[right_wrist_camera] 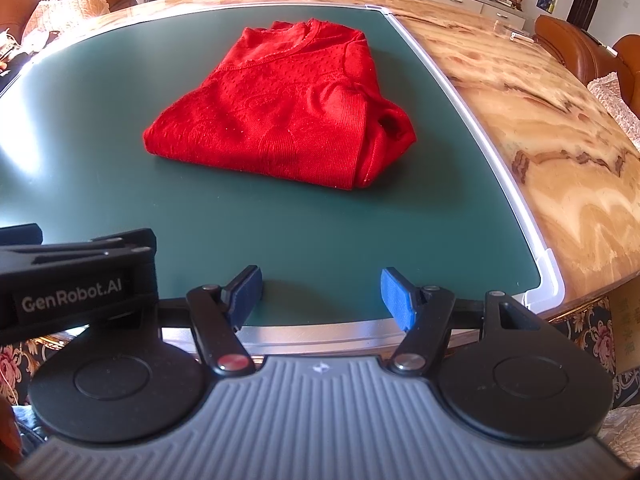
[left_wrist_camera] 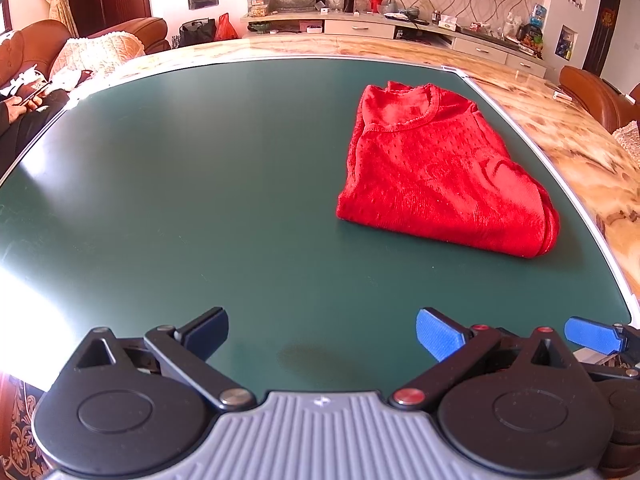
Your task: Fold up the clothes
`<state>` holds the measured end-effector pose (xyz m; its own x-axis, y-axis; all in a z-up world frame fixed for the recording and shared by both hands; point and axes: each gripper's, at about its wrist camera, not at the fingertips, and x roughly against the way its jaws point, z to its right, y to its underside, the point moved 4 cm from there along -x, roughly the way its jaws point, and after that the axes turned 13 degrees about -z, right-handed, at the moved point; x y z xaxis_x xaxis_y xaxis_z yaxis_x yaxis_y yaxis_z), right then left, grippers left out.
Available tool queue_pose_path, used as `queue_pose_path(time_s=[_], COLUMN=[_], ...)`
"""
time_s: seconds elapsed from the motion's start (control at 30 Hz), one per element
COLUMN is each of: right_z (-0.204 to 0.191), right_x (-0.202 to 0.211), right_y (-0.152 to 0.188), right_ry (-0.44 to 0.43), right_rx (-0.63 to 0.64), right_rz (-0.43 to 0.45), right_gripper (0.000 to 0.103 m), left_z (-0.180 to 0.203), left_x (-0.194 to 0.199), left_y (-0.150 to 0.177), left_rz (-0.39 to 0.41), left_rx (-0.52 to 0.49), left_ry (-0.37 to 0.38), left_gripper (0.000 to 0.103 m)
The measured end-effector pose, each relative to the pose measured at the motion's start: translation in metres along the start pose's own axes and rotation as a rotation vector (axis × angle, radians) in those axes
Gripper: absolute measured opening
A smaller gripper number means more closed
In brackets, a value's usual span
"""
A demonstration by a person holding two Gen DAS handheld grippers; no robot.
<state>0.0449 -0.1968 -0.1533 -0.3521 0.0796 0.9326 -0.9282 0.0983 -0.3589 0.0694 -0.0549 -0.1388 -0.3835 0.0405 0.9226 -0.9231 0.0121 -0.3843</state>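
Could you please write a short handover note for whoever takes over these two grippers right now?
Left gripper: open, empty, above the green mat near its front edge.
Right gripper: open, empty, over the mat's front edge, beside the left one.
Red garment: lies on the mat towards its right side, folded into a compact bundle, neckline at the far end. Neither gripper touches it.
Done: the garment looks folded.
Left: possibly tidying the bulging right-hand fold, where a sleeve opening shows. No other clothes are visible on the mat.
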Motion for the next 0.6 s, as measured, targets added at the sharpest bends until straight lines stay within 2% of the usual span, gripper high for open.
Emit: queue_pose_path(time_s=[0.6], right_z=[0.0014], right_x=[0.0004], right_y=[0.0016], right_ry=[-0.007], right_rx=[-0.007], right_rz=[0.006], right_gripper=[0.074], left_z=[0.0011], left_x=[-0.0018], left_y=[0.0001], left_rz=[-0.008], left_rx=[-0.003], left_ry=[0.018], left_gripper=[0.103])
